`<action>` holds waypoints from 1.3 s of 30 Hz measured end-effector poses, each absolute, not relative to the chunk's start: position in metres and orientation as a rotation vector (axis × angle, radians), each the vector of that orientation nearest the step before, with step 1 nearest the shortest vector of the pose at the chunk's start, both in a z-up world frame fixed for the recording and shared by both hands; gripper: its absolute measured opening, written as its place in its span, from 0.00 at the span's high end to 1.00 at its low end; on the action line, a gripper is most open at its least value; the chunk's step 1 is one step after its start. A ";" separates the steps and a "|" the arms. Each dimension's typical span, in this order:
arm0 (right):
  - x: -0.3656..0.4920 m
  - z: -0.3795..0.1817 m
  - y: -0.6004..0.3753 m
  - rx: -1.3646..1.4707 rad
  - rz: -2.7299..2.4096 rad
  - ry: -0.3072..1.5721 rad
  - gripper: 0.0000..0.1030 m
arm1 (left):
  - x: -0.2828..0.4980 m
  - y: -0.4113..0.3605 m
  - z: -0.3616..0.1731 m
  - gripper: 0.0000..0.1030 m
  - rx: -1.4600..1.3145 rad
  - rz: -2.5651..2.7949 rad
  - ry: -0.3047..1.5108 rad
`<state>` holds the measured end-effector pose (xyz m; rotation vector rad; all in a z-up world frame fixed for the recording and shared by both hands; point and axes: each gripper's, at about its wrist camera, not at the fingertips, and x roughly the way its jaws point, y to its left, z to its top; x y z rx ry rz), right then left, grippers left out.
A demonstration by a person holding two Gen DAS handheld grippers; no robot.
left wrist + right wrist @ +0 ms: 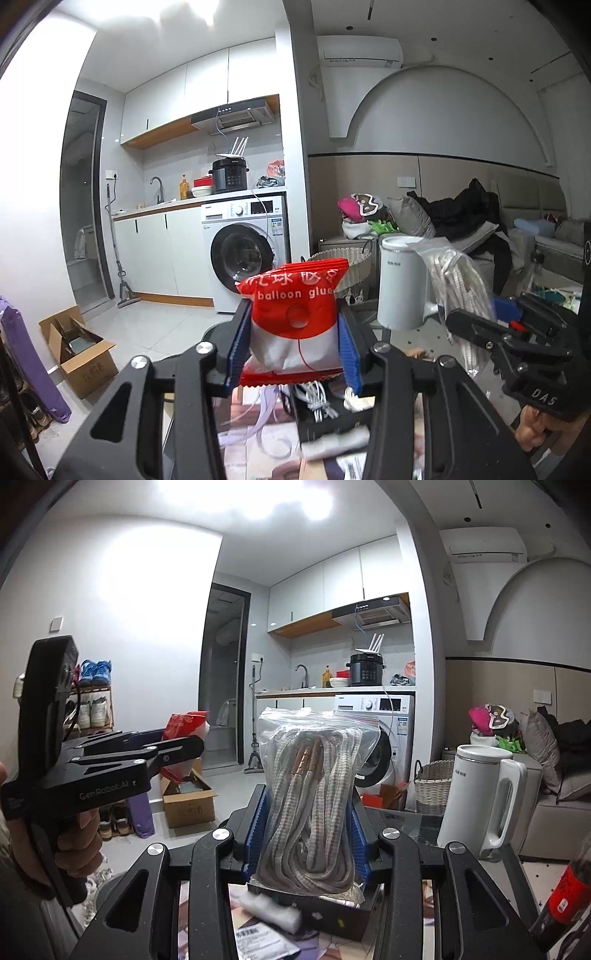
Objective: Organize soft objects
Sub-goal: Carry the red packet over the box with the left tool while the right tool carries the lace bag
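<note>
A person holds two gripper tools up in a small apartment, each pinching a soft packet above a cluttered low table.

The left gripper [293,343] presses its blue pads against the sides of a red-and-white pouch [295,317] printed "balloon glue". The pouch stands upright between the pads and bulges above them. Its contents cannot be seen through the wrapper.

The right gripper [308,829] pinches a clear zip bag [314,797], also upright. Inside it lies a coiled bundle of pale woven rope, with a few brown ends showing near the top.

Below both packets sits an open black box [332,410] on the table. In the left wrist view it holds white cables and a pale folded item; the gripper frame cuts off most of it. In the right wrist view the zip bag's lower edge hides the inside of the box.

A white jug with a handle [480,797] stands on the table to the right, lid on. Behind it a wicker basket [432,786] sits on the floor; what it holds cannot be made out. An open cardboard box [79,350] rests on the floor at the left, its contents dim. A red-labelled bottle [565,886] is cut off at the right edge of the right wrist view.

A washing machine [245,251] stands behind, under a counter.
</note>
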<state>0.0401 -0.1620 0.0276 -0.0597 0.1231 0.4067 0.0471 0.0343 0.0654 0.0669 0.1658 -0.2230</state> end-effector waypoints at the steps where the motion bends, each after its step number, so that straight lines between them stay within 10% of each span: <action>1: 0.046 0.031 -0.162 -0.054 0.394 0.128 0.62 | 0.052 0.033 0.068 0.60 0.057 -0.224 0.167; 39: 0.180 0.029 -0.154 0.006 0.270 0.377 0.62 | 0.187 0.003 0.044 0.60 -0.118 -0.252 0.463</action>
